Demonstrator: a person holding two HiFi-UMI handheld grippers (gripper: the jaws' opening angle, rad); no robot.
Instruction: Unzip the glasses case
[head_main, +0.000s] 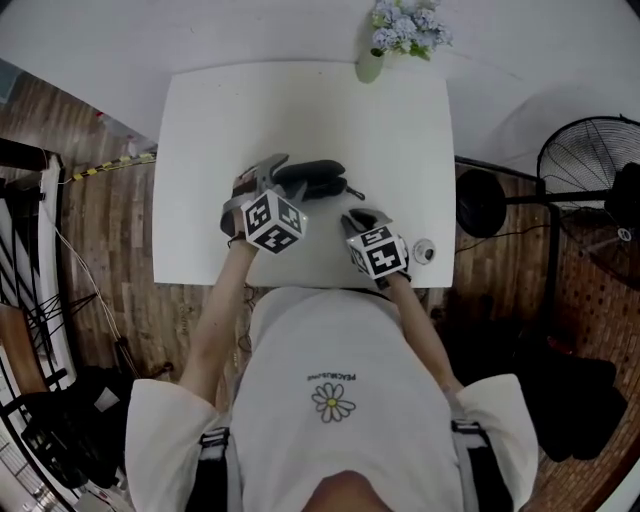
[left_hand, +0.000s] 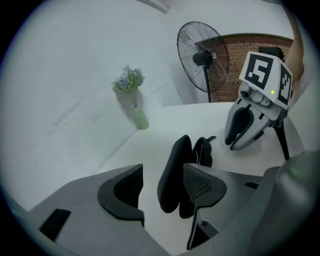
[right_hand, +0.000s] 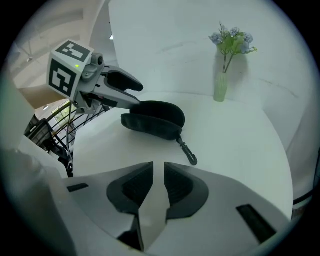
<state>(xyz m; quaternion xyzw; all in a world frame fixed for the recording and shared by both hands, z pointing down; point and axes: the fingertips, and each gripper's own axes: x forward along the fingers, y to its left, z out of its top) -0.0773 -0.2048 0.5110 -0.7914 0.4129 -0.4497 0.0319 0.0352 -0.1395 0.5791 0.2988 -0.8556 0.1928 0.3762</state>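
The black glasses case (head_main: 312, 178) is seen lying about in the middle of the white table (head_main: 220, 130), between the two grippers. The left gripper (left_hand: 162, 183) is held wide open around one end of the case. One pad looks to be against the case and the other is apart from it, so the case is not squeezed. The right gripper (right_hand: 159, 186) is kept near the other end, its jaws almost together with a thin gap and nothing in it. The two halves of the case are seen a little apart at the left end, so the zip is judged to be partly undone already. A black clip (right_hand: 189, 152) on a short strap is pointed toward the right gripper, but the zip pull itself cannot be made out. Next, the case should be pinched by the left gripper so that it does not slide. The pull must then be found and caught with a small, careful pinch. A small green vase (right_hand: 220, 91) of pale flowers (right_hand: 231, 42) is set at the far edge, and a little round thing (head_main: 425, 250) at the near right corner. A fan (left_hand: 202, 57) is stood on the wooden floor (head_main: 100, 180) by a brick wall (left_hand: 250, 45).
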